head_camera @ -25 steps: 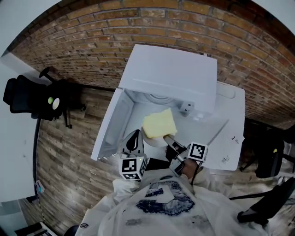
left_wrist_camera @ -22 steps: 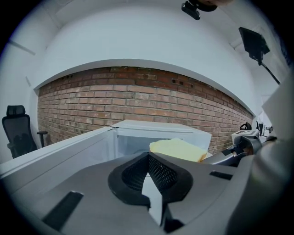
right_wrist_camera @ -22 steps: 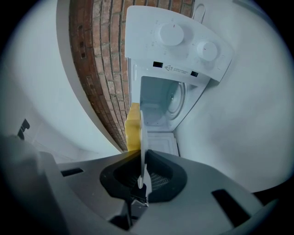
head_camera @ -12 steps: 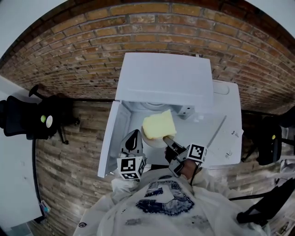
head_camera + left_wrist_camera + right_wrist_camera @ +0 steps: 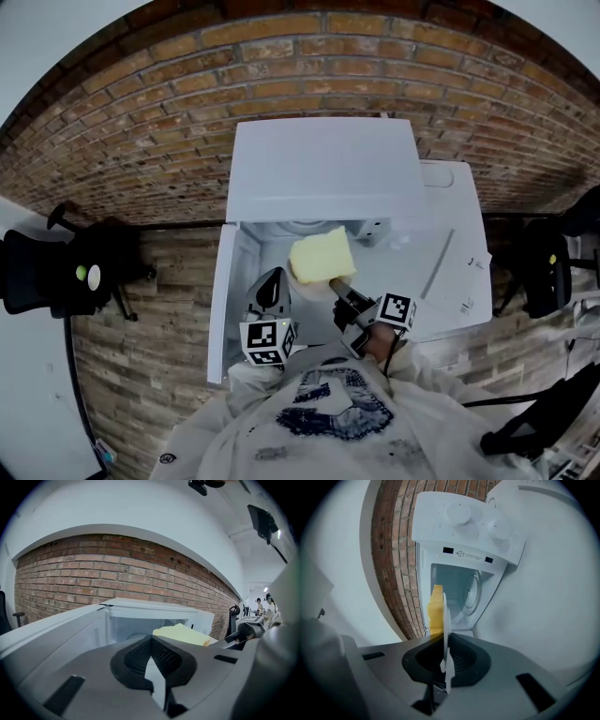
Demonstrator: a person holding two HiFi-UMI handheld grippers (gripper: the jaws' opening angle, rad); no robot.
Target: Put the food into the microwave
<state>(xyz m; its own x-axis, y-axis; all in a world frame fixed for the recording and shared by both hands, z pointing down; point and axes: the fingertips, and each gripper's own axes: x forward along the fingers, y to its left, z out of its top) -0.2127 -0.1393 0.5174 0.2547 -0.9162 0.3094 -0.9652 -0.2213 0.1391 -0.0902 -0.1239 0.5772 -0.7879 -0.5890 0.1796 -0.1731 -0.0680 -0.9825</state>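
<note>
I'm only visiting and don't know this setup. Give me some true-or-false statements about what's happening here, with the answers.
The microwave door is open. True.
The right gripper holds a plate. True.
The food on the plate is green. False: it is yellow.
The left gripper grips the plate too. False: it is shut beside the plate, holding nothing.
The wall behind is brick. True.

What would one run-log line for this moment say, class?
right claw: shut on plate | food: on plate, at open microwave's mouth | left claw: shut, empty
</note>
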